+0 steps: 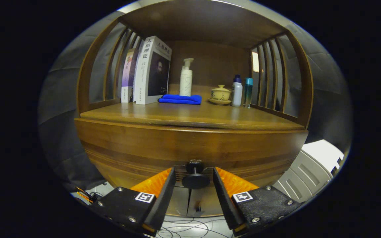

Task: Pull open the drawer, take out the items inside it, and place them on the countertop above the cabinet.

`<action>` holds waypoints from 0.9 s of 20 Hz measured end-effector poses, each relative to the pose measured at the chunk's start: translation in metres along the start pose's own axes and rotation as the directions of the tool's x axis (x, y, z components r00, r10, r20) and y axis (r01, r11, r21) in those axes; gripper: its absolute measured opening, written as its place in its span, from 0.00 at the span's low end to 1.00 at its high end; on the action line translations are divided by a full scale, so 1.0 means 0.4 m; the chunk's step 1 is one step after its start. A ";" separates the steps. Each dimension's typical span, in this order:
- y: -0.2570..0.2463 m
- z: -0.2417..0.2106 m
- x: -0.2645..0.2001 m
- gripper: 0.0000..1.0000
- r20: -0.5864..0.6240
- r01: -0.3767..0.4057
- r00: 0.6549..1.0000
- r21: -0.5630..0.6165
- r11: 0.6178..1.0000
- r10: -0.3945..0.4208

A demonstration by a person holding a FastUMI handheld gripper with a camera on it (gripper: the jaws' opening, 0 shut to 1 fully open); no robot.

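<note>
Gripper view looks along the two fingers at a wooden cabinet [190, 145]. The gripper [194, 178] is spread wide, holding nothing, with the dark round knob [195, 180] of the drawer [190, 153] between its fingers; a gap shows on each side of the knob, so neither finger touches it. The drawer front sits flush and closed, its contents hidden. Below the knob, a smaller knob [197, 209] sits on the lower doors.

Beyond the fingers, the countertop [190, 117] carries, along its back edge from the left corner: upright books [150, 71], a folded blue cloth [180, 99], a white pump bottle [186, 79] just behind the cloth, a lidded cup [220, 94] on a saucer, then a white bottle [236, 91] and a teal bottle [248, 92] near the right corner.

Cables [190, 228] lie on the floor under the gripper.
</note>
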State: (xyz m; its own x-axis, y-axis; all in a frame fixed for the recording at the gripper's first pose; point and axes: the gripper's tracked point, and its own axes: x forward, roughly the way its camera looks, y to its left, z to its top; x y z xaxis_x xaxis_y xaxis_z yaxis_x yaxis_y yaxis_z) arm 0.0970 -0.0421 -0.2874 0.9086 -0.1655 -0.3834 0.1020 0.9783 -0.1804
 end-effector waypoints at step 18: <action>-0.017 -0.039 -0.062 0.31 0.026 -0.028 0.999 0.050 0.998 0.027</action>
State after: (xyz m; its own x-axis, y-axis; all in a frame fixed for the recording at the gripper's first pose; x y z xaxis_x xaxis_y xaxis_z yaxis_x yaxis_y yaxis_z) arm 0.0675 -0.0467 -0.2908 0.9212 -0.1356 -0.3646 0.0964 0.9876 -0.1236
